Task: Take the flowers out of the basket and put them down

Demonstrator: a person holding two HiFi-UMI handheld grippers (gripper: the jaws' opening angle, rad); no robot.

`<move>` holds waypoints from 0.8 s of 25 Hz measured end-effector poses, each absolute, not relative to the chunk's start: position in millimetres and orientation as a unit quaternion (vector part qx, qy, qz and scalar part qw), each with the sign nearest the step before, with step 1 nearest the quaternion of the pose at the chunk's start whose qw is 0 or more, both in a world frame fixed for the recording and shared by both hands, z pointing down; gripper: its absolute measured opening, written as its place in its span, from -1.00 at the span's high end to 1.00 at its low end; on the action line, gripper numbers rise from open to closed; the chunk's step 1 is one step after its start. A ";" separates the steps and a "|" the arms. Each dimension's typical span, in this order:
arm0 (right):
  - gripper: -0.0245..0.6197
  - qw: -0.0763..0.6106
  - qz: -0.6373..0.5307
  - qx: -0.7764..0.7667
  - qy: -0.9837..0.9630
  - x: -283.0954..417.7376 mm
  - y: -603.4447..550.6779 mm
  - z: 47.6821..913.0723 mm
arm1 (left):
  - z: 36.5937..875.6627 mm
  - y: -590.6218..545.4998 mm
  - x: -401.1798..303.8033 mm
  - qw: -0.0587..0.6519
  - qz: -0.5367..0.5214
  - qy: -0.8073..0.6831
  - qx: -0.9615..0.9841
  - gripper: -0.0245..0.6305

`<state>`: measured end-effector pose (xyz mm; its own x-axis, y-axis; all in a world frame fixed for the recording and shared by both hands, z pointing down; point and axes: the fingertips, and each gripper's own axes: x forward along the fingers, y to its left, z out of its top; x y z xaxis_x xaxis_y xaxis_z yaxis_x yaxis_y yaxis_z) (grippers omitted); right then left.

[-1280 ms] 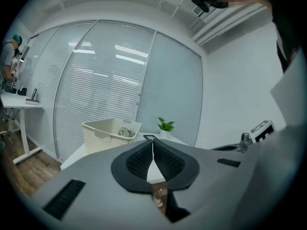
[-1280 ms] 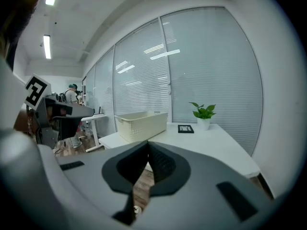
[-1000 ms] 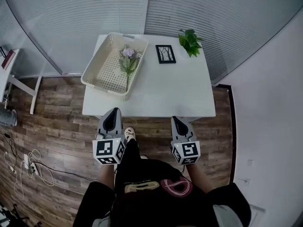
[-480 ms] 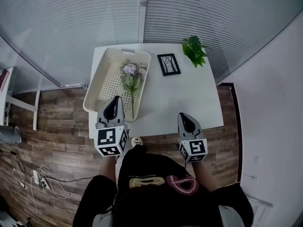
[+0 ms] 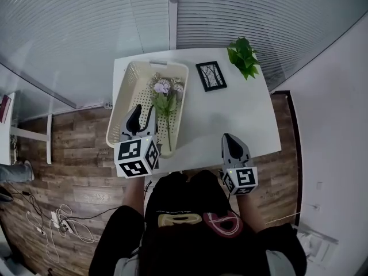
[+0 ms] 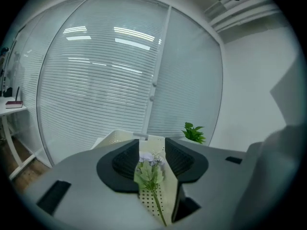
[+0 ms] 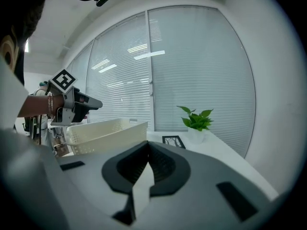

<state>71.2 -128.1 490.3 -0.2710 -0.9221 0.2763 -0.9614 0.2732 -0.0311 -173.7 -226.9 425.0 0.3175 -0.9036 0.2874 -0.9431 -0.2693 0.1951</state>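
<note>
A white table (image 5: 230,117) fills the middle of the head view, set against a glass wall with blinds (image 5: 86,27) and with wooden floor (image 5: 69,154) to its left. On the table's left half lies a cream perforated basket (image 5: 122,99), and inside it, along its right side, lie the flowers (image 5: 165,99): pale purple blooms toward the upper end, green leaves below them, and a thin stem running down toward the basket's near edge. The left gripper (image 5: 142,115) is over the lower part of the basket, just left of the stem. Its jaws have just been opening and now stand apart; nothing is pinched between them, and in the left gripper view the blooms and stem show through the gap, lying farther off on the basket floor. The right gripper (image 5: 230,140) is at the lower right edge of the table, well apart from the basket, with its jaws pressed together at the tips and holding nothing. Toward the upper right of the table a small black picture frame (image 5: 210,76) lies flat beside the basket, and a green potted plant (image 5: 244,56) stands in the corner.
</note>
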 end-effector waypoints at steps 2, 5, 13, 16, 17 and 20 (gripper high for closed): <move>0.89 0.102 0.104 0.599 -0.787 74.6 -130.5 493.3 | 431.8 -236.1 -171.4 0.178 0.070 -0.577 0.794 0.32; 0.89 0.102 0.110 0.600 -0.786 79.7 -138.6 495.1 | 450.0 -248.6 -165.5 0.218 0.089 -0.567 0.789 0.14; 0.89 0.093 0.119 0.582 -0.799 89.5 -174.2 492.4 | 492.5 -270.6 -143.9 0.246 0.134 -0.539 0.794 -0.02; 0.89 0.108 0.105 0.564 -0.812 87.2 -183.4 489.9 | 509.7 -273.4 -145.0 0.277 0.147 -0.544 0.778 -0.05; 0.89 0.108 0.104 0.558 -0.816 85.7 -185.7 489.4 | 514.9 -274.9 -148.5 0.278 0.157 -0.552 0.770 -0.05; 0.89 0.108 0.110 0.545 -0.824 85.8 -191.1 492.4 | 533.2 -279.1 -147.3 0.295 0.180 -0.548 0.762 -0.05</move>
